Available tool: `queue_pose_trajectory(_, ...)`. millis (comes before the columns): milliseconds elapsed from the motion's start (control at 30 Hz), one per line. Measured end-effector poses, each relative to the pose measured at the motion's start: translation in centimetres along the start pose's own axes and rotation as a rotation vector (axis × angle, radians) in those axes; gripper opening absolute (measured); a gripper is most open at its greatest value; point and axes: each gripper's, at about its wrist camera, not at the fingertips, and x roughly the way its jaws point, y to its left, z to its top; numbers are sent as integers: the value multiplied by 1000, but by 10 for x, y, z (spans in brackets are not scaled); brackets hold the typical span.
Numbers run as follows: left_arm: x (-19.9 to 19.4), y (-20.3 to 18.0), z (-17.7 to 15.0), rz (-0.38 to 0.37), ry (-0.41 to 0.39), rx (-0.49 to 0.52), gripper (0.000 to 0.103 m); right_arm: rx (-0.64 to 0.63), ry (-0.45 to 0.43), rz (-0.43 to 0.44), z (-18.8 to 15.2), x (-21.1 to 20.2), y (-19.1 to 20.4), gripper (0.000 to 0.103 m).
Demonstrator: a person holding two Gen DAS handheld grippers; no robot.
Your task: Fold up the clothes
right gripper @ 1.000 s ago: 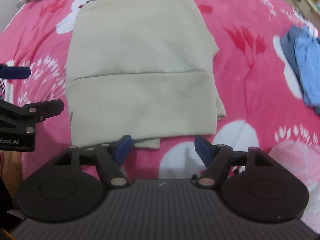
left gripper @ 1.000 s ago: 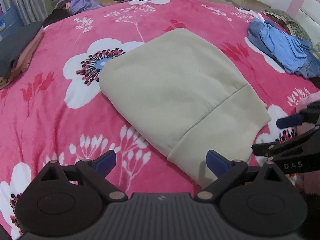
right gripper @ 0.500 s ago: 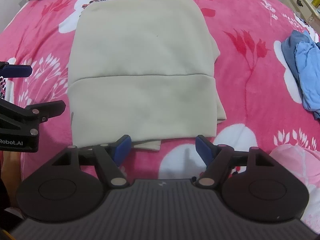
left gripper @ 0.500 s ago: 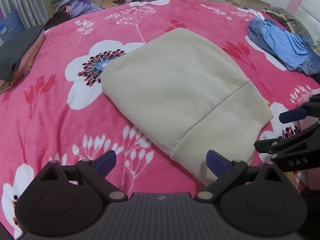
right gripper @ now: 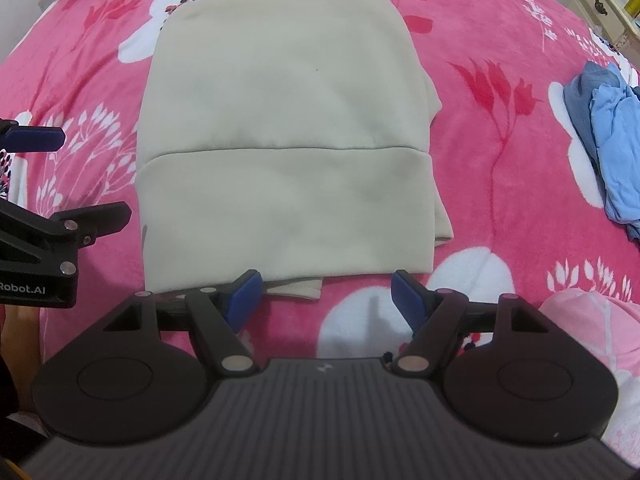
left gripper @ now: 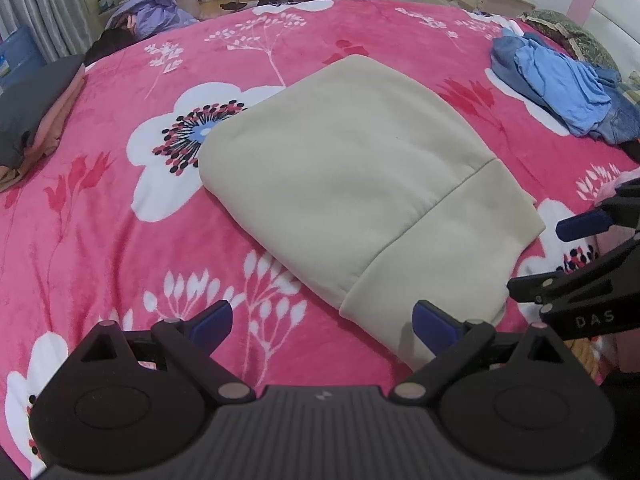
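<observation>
Both jaws wide, empty: left gripper (left gripper: 322, 322), right gripper (right gripper: 326, 294) | cream garment (right gripper: 286, 136) thick, soft, limp, I judge | I'd pinch hem corners at 6 o'clock.

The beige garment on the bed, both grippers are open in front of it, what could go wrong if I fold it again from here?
The beige garment has a flap poking out under its near edge; it may be missed and spoil the fold. The right gripper and left gripper sit close together, so they could bump. The plush pink blanket might get pinched along with the cloth.
</observation>
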Motion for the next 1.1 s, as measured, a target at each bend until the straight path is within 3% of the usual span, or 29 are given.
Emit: queue_pose_trajectory(1100,2,0,-2,-5,17,3,97,-12,9,-1,0,2,1,72)
